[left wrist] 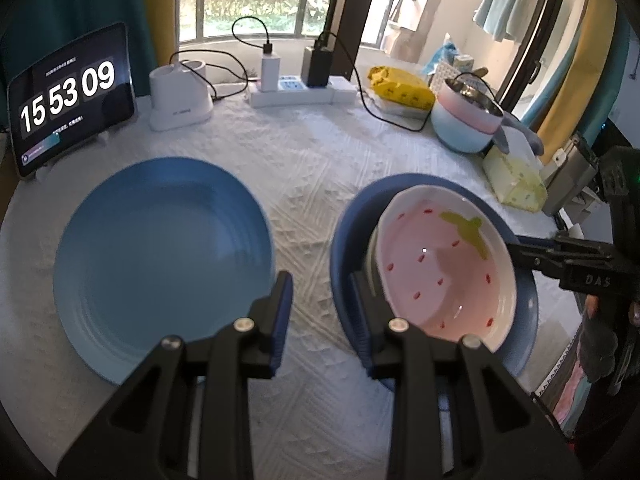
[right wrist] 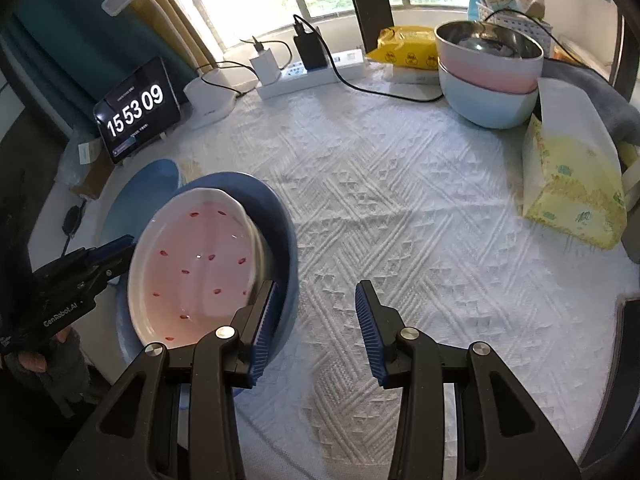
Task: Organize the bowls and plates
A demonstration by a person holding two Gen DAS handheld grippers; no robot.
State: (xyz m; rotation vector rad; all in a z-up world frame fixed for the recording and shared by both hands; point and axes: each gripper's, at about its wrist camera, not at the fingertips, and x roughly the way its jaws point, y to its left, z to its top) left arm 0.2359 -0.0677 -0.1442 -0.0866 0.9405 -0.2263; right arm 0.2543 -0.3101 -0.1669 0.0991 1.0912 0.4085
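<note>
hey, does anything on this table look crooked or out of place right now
Yes. The strawberry bowl sits tilted inside the dark blue bowl, leaning on its rim rather than nested flat. The light blue plate lies flat and apart on the tablecloth. Nothing looks spilled or broken.

Both wrist cameras look steeply down, close, sharing the strawberry bowl (left wrist: pixel 444 268).

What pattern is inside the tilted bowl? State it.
Pink strawberry bowl: red seed marks, green leaf; clearest in left wrist view.
</note>
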